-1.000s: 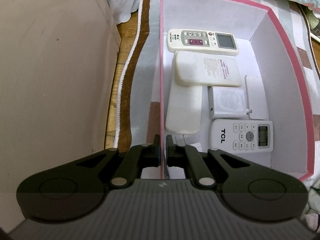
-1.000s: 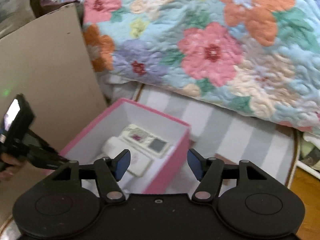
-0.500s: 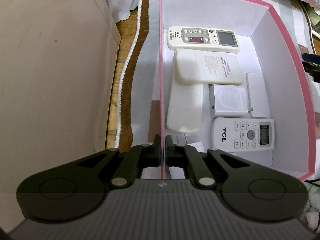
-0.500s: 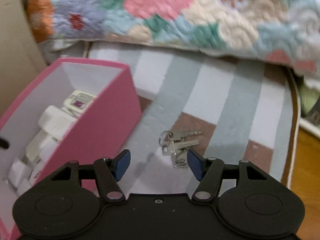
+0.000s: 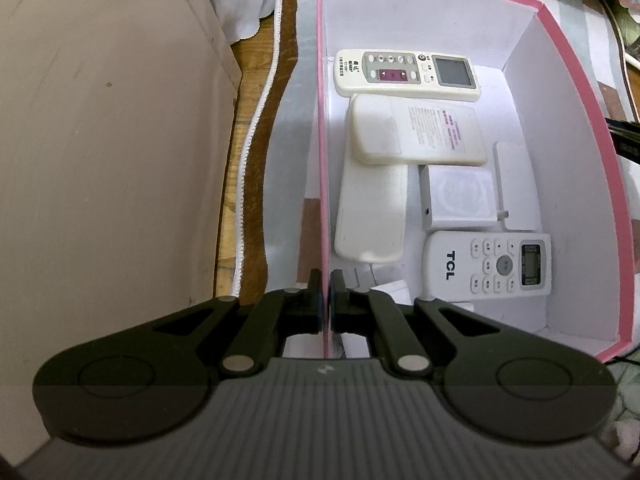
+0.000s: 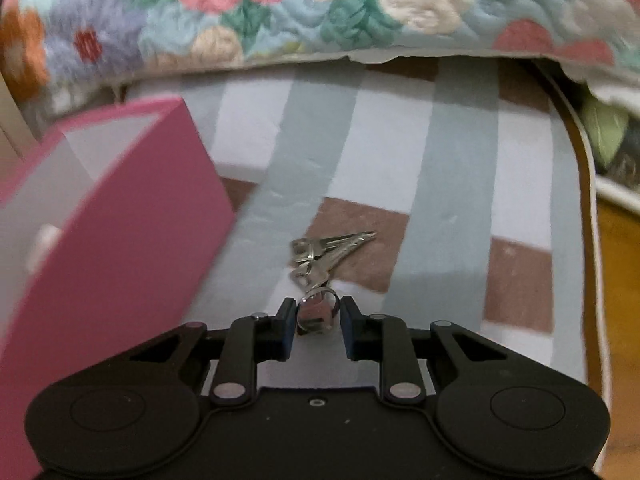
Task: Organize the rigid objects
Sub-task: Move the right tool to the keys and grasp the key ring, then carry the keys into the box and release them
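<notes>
Keys (image 6: 320, 258): small metal bunch on a ring, lying on the striped mat (image 6: 460, 168) beside the box (image 6: 120, 248). Judged light, stiff, slippery, loosely jointed; best taken at the ring. Right tool (image 6: 318, 318): narrowly open, pads flanking the ring, grip unconfirmed. Left tool (image 5: 326, 300): clamped on the box wall; remotes (image 5: 408, 68) inside.

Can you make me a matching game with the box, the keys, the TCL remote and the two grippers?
Things:
1. keys
2. TCL remote
3. left gripper
4. right gripper

States:
A. pinching the pink box wall
B. lying inside the box
C. on the striped mat
D. closing around the key ring

Pairs: 1-C, 2-B, 3-A, 4-D
</notes>
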{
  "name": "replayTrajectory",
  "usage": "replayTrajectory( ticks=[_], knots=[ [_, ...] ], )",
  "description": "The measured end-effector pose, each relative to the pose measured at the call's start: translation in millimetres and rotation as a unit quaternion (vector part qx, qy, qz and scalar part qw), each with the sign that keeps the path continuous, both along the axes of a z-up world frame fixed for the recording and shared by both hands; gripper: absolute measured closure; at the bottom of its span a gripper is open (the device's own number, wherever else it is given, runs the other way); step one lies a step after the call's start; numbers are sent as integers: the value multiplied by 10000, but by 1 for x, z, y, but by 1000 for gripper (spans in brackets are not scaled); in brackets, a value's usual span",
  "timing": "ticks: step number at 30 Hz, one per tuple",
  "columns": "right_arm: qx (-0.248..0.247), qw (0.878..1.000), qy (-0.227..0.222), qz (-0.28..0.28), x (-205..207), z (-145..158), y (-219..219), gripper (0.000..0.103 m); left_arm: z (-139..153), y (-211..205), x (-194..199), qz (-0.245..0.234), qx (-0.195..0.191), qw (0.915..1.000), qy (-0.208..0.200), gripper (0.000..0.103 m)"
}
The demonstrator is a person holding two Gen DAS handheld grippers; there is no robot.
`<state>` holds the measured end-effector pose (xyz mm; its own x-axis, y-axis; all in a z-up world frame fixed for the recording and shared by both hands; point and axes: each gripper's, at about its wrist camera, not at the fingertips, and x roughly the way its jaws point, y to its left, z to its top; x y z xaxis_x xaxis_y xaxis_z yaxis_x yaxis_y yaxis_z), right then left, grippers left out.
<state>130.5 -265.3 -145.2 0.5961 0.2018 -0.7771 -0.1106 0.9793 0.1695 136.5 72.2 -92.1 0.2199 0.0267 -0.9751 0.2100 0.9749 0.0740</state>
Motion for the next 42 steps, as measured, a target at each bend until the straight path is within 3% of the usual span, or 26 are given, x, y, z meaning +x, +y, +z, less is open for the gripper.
replayTrajectory(
  ticks=[6, 7, 8, 17, 25, 32, 42],
  knots=[
    [618, 9980, -98, -86, -24, 17, -7, 77, 0, 0, -2, -20, 13, 10000, -9, 100],
    [654, 9977, -135, -85, -26, 20, -7, 92, 0, 1, -1, -22, 13, 10000, -9, 100],
    [678, 9975, -153, -128, -27, 23, -7, 98, 0, 1, -2, -31, 6, 10000, -13, 100],
    [828, 9953, -510, 2, -44, 55, 6, 98, 2, 2, -3, -86, 47, 10000, 20, 100],
    [1201, 9837, -1123, 725, -62, 126, 39, 98, 2, 2, -3, -95, 25, 10000, 20, 100],
    [663, 9818, -1113, 1386, -43, 151, 92, 98, 2, 2, -3, -105, 34, 9999, 14, 100],
    [-434, 9865, -329, 1547, 12, 104, 129, 98, 3, 5, -2, -130, -29, 9999, 58, 100]
  ],
)
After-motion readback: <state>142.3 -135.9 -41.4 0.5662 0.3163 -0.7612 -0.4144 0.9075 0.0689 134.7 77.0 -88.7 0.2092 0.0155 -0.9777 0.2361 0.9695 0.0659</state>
